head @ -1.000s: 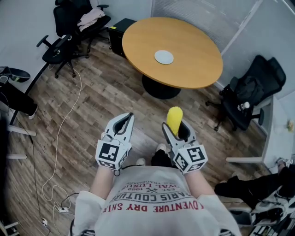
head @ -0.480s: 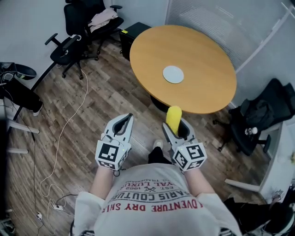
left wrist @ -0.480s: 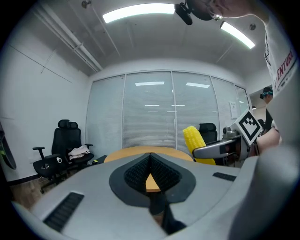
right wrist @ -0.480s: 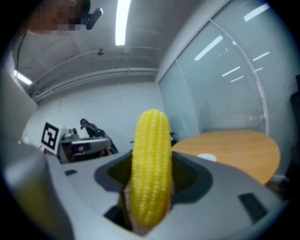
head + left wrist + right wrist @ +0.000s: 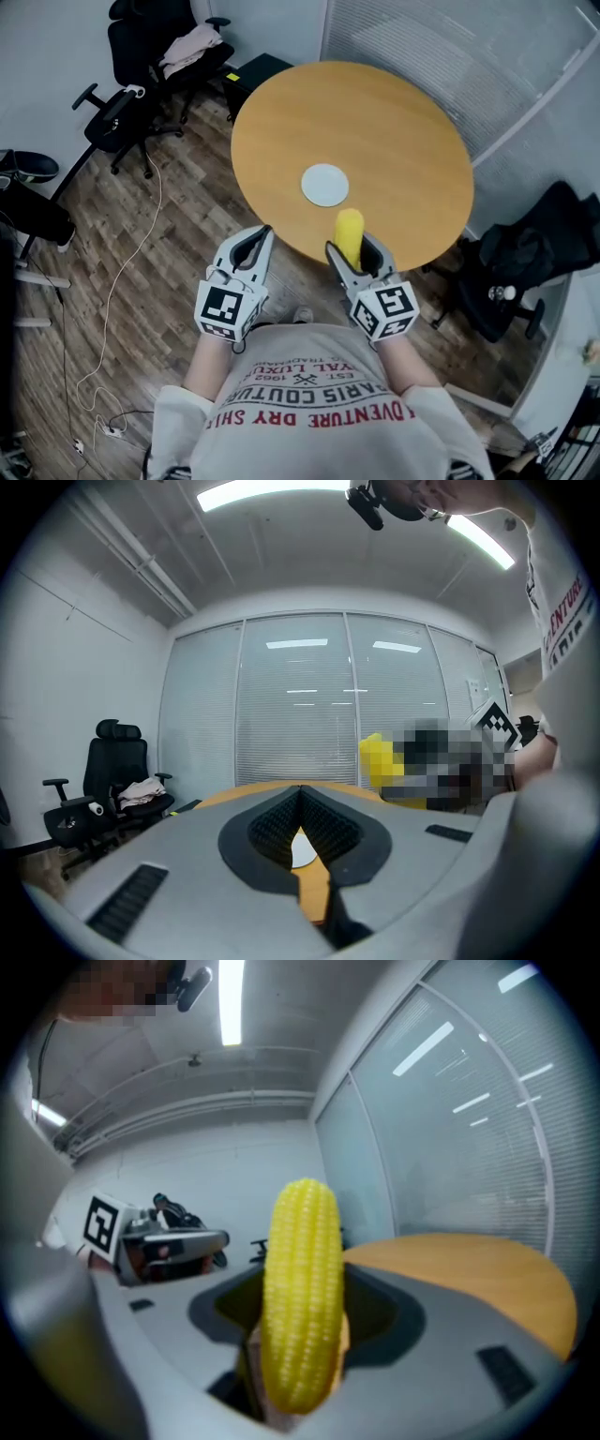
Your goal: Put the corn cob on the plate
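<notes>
My right gripper [image 5: 351, 249] is shut on a yellow corn cob [image 5: 349, 234], which sticks out forward past the jaws over the near edge of the round wooden table [image 5: 394, 131]. The cob [image 5: 300, 1297] stands upright between the jaws in the right gripper view. A small white plate [image 5: 325, 185] lies on the table just beyond and left of the cob; it shows through the left jaws as the plate [image 5: 300, 850]. My left gripper [image 5: 253, 246] is shut and holds nothing, level with the right one, at the table's near rim.
Black office chairs [image 5: 131, 103] stand at the back left, one with clothes on it. Another black chair [image 5: 525, 272] with a bag is at the right. A white cable [image 5: 122, 281] runs across the wood floor. Glass walls with blinds [image 5: 300, 705] lie behind the table.
The table and plate have come nearer: both grippers, with the cob still held, now reach the table's near edge, and the cob's tip lies over the tabletop.
</notes>
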`<state>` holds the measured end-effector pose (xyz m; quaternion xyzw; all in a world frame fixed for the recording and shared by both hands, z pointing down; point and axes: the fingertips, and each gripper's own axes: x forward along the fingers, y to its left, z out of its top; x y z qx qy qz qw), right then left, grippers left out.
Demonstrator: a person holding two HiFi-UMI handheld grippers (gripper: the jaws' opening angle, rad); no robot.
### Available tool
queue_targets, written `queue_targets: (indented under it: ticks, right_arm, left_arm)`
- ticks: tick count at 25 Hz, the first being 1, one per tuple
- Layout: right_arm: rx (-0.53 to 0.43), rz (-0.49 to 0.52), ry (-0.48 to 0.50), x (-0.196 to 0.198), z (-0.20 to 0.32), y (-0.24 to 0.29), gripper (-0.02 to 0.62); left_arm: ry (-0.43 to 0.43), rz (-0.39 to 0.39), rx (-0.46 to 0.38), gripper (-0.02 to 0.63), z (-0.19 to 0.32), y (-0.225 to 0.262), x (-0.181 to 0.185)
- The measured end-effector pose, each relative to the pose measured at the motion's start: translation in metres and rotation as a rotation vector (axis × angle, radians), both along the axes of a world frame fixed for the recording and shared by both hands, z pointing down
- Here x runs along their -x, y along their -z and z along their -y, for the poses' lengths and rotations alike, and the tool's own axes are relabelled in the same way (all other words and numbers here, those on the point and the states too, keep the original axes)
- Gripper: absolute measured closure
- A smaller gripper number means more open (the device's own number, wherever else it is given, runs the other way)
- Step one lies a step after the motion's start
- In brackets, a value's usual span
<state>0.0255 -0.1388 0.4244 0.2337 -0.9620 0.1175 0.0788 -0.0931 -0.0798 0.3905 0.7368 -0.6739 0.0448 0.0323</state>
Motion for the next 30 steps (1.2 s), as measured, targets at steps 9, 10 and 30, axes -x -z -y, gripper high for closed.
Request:
queue_targets:
  ticks: [9, 10, 30]
  right_arm:
    - [0.083, -0.025, -0.060, 0.001, 0.065, -0.027, 0.333]
    - [0.091, -0.026, -0.070, 0.003, 0.071, -0.030, 0.333]
    - [0.302, -0.150, -0.414, 0.075, 0.194, -0.108, 0.333]
  left_arm:
    - [-0.054, -0.012, 0.062, 0.572, 0.068, -0.018, 0.007]
    - [-0.073, -0.001, 0.064, 0.572, 0.076, -0.019, 0.007]
    - [-0.474, -0.029, 0.164, 0.572, 0.253, -0.061, 0.084]
